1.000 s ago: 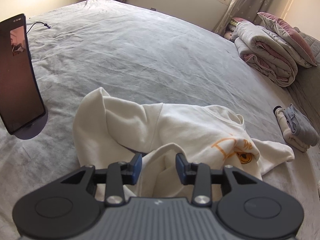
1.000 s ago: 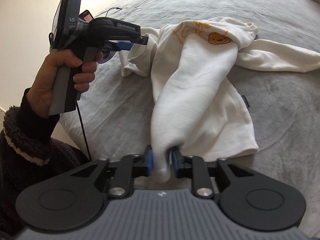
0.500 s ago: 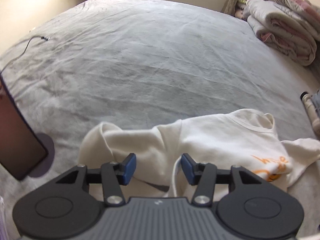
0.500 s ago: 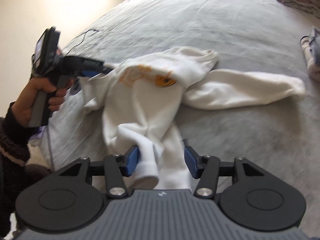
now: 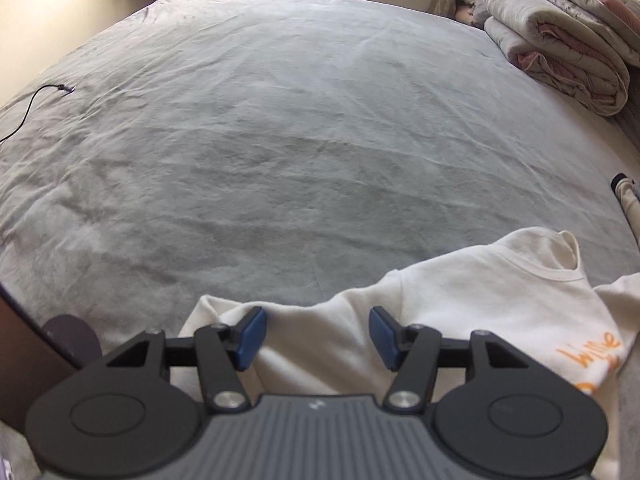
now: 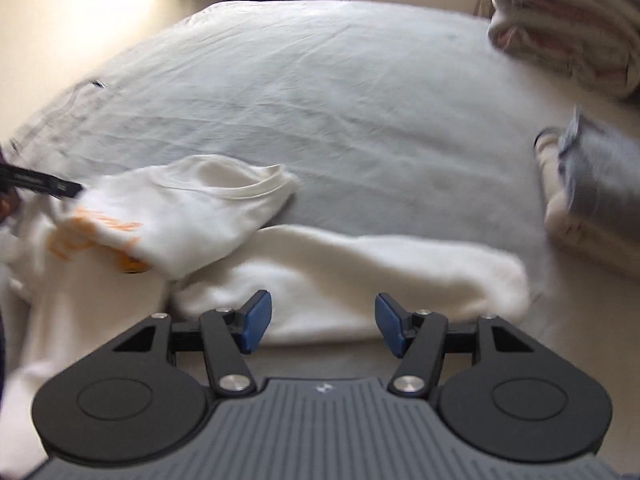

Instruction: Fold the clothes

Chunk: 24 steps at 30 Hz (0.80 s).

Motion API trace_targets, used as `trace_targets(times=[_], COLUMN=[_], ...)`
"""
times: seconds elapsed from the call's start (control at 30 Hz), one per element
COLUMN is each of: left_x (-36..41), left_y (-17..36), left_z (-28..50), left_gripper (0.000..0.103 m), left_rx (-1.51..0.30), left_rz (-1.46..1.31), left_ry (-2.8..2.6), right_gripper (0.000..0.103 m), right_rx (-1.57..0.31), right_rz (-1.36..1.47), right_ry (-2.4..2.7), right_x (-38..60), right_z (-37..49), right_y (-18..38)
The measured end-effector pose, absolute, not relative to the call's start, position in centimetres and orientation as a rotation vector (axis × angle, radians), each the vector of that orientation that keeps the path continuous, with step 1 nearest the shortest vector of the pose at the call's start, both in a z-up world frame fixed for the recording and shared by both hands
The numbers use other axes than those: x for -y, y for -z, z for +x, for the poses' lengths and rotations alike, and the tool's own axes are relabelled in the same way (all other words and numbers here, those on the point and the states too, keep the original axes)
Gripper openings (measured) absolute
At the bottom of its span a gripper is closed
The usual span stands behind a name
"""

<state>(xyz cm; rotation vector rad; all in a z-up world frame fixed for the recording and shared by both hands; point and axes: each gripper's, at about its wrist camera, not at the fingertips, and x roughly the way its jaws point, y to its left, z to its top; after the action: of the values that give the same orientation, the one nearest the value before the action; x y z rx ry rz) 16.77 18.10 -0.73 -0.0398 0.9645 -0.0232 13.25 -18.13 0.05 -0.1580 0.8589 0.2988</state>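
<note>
Sweatshirt (image 6: pixel 192 216) lies loose on the bed (image 5: pixel 280 140)

On the bed (image 5: pixel 280 128) 1 white sweatshirt (image 6: pixel 208 216), 1 folded quilt (image 5: pixel 560 52), 1 small pile of folded clothes (image 6: pixel 588 192) and 1 cable (image 5: pixel 36 98) are counted; 2 grippers (image 5: pixel 316 334) (image 6: pixel 324 322) are seen.

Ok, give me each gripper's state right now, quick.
Left gripper: jaws opening, holding nothing; the white sweatshirt lies below, pads clear.
Right gripper: open, holding nothing; the sweatshirt's sleeve lies loose beyond it.
</note>
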Motion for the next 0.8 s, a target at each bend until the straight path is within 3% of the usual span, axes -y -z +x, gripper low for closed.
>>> trace_targets(times=[0.3, 0.37, 0.43, 0.47, 0.5, 0.6, 0.8], left_x=[-17.7, -17.5, -17.1, -16.8, -16.4, -15.4, -14.8], left_y=[2.7, 3.0, 3.2, 3.3, 3.4, 2.9, 0.8], left_z=[17.2, 17.0, 16.7, 16.5, 16.3, 15.6, 13.0], left_gripper=[0.066, 0.064, 0.057, 0.046, 0.034, 0.015, 0.012], left_rx=[-0.952, -0.946, -0.934, -0.927, -0.921, -0.909, -0.877], left_rz=[0.030, 0.044, 0.065, 0.079, 0.095, 0.125, 0.088], left_ry=[0.049, 0.047, 0.036, 0.025, 0.008, -0.029, -0.052], right_gripper=[0.059, 0.036, 0.020, 0.011, 0.007, 0.004, 0.004], right_rx=[-0.854, -0.866, -0.878, -0.882, -0.887, -0.896, -0.897], right_rz=[-0.236, -0.215, -0.222, -0.239, -0.244, -0.248, -0.280], right_ry=[-0.316, -0.329, -0.320, -0.304, -0.290, -0.243, -0.149], right_x=[17.5, 17.6, 17.5, 17.3, 17.2, 17.2, 18.9], right_z=[16.7, 16.8, 16.5, 16.4, 16.3, 15.7, 13.5], right_y=[3.9, 3.8, 3.6, 3.5, 3.4, 2.9, 1.7])
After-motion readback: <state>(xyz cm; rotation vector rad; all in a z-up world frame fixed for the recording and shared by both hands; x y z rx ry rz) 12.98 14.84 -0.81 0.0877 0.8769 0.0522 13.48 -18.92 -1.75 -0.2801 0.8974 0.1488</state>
